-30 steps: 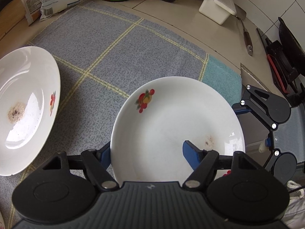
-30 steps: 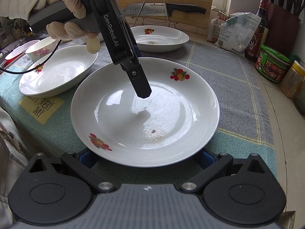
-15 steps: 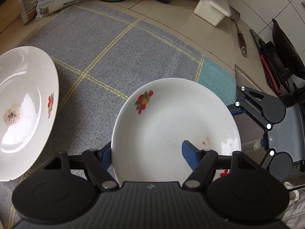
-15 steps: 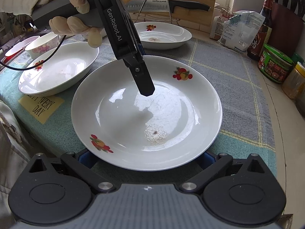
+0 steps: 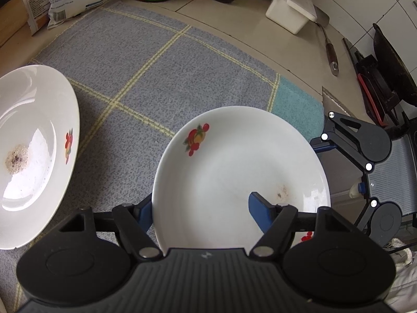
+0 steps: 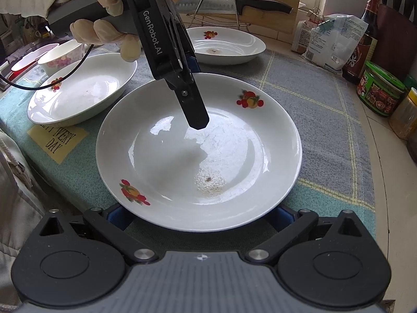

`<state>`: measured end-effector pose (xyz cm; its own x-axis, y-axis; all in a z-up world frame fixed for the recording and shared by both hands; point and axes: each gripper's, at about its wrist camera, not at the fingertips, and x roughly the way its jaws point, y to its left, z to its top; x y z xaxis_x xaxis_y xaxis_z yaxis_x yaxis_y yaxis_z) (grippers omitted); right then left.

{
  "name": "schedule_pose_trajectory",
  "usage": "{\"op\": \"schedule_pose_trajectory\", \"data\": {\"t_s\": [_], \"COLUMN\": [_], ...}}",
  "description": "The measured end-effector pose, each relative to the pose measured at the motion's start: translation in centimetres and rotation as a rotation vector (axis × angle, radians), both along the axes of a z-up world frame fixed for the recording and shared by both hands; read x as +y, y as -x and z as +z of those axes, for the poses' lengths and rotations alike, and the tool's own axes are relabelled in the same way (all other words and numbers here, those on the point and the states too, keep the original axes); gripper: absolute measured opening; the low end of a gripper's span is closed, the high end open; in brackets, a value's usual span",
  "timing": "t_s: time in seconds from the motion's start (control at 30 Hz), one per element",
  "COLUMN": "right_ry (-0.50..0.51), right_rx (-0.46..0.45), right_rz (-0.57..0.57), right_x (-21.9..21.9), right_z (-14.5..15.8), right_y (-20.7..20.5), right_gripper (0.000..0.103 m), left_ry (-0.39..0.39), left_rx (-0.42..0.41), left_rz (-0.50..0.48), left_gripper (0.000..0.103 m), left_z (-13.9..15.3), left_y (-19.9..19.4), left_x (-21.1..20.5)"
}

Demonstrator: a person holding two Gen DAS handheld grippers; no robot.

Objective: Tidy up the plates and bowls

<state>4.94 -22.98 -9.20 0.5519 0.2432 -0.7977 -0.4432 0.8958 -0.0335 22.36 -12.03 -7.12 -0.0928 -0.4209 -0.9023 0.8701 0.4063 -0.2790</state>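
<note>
The left gripper (image 5: 200, 210) was seen straddling the rim of the central plate (image 6: 198, 151): one blue finger (image 5: 260, 215) lay over the inner face, the other sat outside the rim, at about seven o'clock on the plate in the left wrist view. Whether the pads were actually pressing on the porcelain could not be told. The right gripper (image 6: 198, 216) was placed under the plate's near edge, at six o'clock in its own view, its blue pads spread wide to either side beneath the rim and not clamped.

The step in hand was judged to be taking hold of this plate for stacking. It would be done well if the rim were seated deep between the pads before any lift, the plate kept level, and the glazed edge watched for slip, since only one side was pinched.

The plate was white and shallow, printed with two red-and-yellow fruit motifs, and marked by a brownish dried residue near its centre. It was set on a grey checked cloth (image 6: 325, 120). A second plate (image 6: 78, 96) was seen at ten o'clock, a third plate (image 6: 226, 44) at twelve, and a small bowl (image 6: 62, 57) beyond the second.
</note>
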Motion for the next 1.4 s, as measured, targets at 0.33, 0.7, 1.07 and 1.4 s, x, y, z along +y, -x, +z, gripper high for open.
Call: {"op": "schedule_pose_trajectory", "data": {"t_s": [0.33, 0.7, 1.07, 1.4], "right_ry": [0.002, 0.002, 0.013, 0.021], "right_rx": [0.012, 0.014, 0.008, -0.004], "right_rz": [0.0, 0.001, 0.012, 0.021], "right_x": [0.1, -0.2, -0.2, -0.4], "right_z": [0.1, 0.3, 0.4, 1.0], "right_y": [-0.1, -0.3, -0.4, -0.4], "right_gripper": [0.103, 0.103, 0.103, 0.103], "left_ry": [-0.001, 0.002, 0.006, 0.018], "left_rx": [-0.02, -0.029, -0.034, -0.051], "left_rz": [-0.015, -0.011, -0.001, 0.013], "left_gripper": [0.072, 0.072, 0.072, 0.072], "left_z": [-0.1, 0.0, 0.2, 1.0], "left_y": [0.3, 0.5, 0.6, 0.7], "left_x": [0.0, 0.0, 0.1, -0.2]}}
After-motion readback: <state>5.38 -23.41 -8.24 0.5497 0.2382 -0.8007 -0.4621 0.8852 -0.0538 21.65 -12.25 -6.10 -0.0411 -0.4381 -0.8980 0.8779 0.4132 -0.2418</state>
